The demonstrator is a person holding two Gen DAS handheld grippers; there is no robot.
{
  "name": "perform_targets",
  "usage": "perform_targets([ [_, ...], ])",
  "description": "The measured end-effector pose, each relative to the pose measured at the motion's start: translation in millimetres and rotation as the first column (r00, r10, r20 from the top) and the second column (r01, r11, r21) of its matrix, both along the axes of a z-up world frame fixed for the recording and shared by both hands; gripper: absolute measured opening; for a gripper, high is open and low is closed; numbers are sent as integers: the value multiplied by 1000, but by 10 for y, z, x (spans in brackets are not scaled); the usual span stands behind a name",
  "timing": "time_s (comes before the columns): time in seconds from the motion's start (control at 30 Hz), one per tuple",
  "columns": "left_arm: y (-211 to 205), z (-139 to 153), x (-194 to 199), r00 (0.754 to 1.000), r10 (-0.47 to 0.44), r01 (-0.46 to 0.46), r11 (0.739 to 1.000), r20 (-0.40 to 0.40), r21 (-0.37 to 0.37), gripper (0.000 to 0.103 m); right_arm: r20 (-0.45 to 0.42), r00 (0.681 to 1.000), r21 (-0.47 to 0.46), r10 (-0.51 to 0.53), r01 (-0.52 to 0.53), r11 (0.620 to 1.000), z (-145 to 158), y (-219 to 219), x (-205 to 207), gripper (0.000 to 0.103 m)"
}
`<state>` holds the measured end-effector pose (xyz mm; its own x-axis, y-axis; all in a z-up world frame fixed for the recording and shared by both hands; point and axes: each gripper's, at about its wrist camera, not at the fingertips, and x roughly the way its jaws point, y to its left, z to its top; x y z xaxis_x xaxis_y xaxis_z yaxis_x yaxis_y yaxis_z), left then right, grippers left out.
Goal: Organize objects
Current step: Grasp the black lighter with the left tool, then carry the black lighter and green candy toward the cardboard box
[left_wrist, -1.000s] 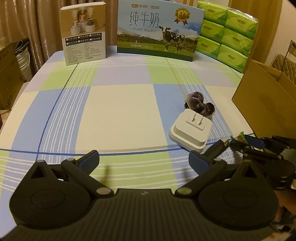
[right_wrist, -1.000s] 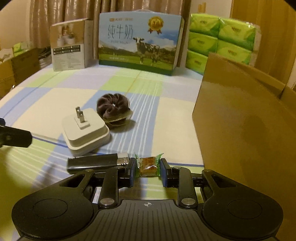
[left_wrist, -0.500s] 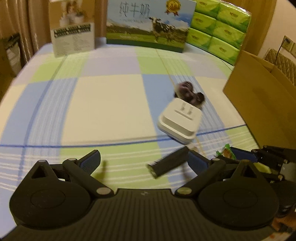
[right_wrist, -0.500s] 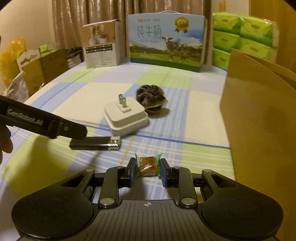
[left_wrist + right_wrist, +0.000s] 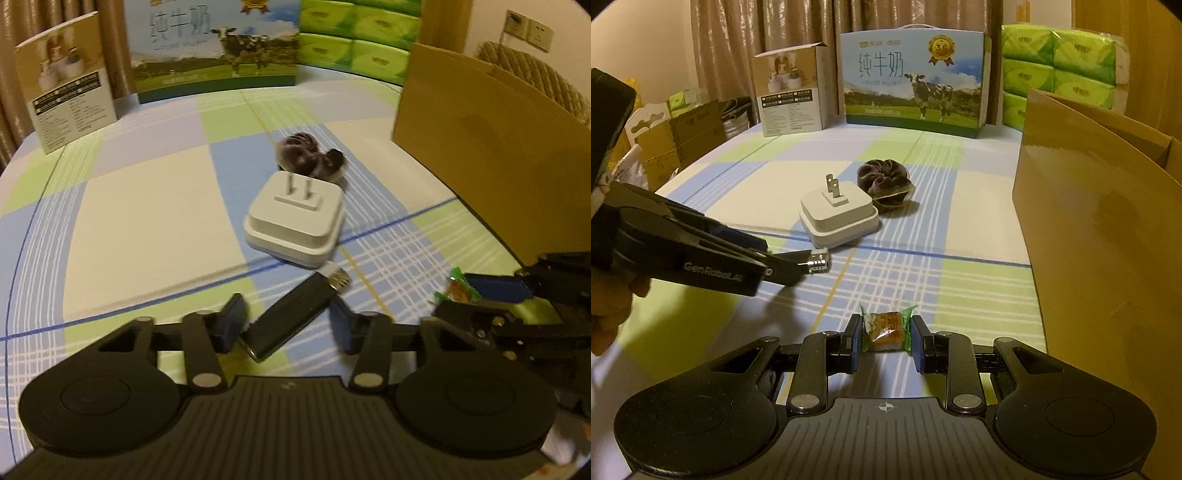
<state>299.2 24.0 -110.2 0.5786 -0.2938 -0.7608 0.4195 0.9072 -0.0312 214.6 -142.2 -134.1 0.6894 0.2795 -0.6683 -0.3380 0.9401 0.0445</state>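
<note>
A black lighter (image 5: pixel 291 317) with a metal cap lies slantwise between the fingers of my left gripper (image 5: pixel 288 325). Its jaws are closing, and the blue pads touch the lighter's two ends. In the right wrist view the lighter (image 5: pixel 809 264) sticks out of the left gripper (image 5: pixel 764 258), which a hand holds. My right gripper (image 5: pixel 884 332) is shut on a green-wrapped candy (image 5: pixel 886 328) just above the checked cloth. That candy (image 5: pixel 458 290) and the right gripper (image 5: pixel 480 299) show at the right in the left wrist view.
A white plug adapter (image 5: pixel 295 218) lies prongs up beyond the lighter, with a dark scrunchie (image 5: pixel 306 157) behind it. An open cardboard box (image 5: pixel 1100 221) stands at the right. A milk carton (image 5: pixel 912 81), a small product box (image 5: pixel 790 96) and green tissue packs (image 5: pixel 1060 74) line the far edge.
My left gripper came down over the lighter and its jaws went from wide apart to closed around it. The right gripper drew back from the lighter, still gripping the candy.
</note>
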Motion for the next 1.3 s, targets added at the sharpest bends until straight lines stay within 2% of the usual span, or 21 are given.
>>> perform_targets([
  [0.13,0,58,-104,998,29,-28,1000,-51,11,19,-6,1000,9,-10,10,1000,5,-62,-75,24],
  [0.17,5,73,-141,997,38,-38,999,-67,10,17,-6,1000,12,-12,12,1000,4,-77,-94,24],
  [0.23,5,94,-232,996,39,-39,999,-82,11,17,-6,1000,15,-15,15,1000,6,-96,-128,24],
  [0.37,-38,88,-286,999,27,-24,998,-46,55,18,-9,1000,20,-18,18,1000,10,-117,-157,24],
  [0.6,-45,52,-221,998,52,-51,998,-26,35,21,-7,1000,26,-30,30,999,13,-126,-174,24],
  [0.83,-76,94,-280,995,91,-89,995,-33,39,17,-10,999,26,-31,31,999,73,-124,-189,23],
  [1.07,-110,342,-437,994,110,-110,994,2,-5,17,19,1000,25,-19,18,1000,323,-131,-358,23],
  [1.3,-151,691,-811,990,139,-138,990,27,-42,17,64,998,40,-15,12,999,716,-170,-704,23],
])
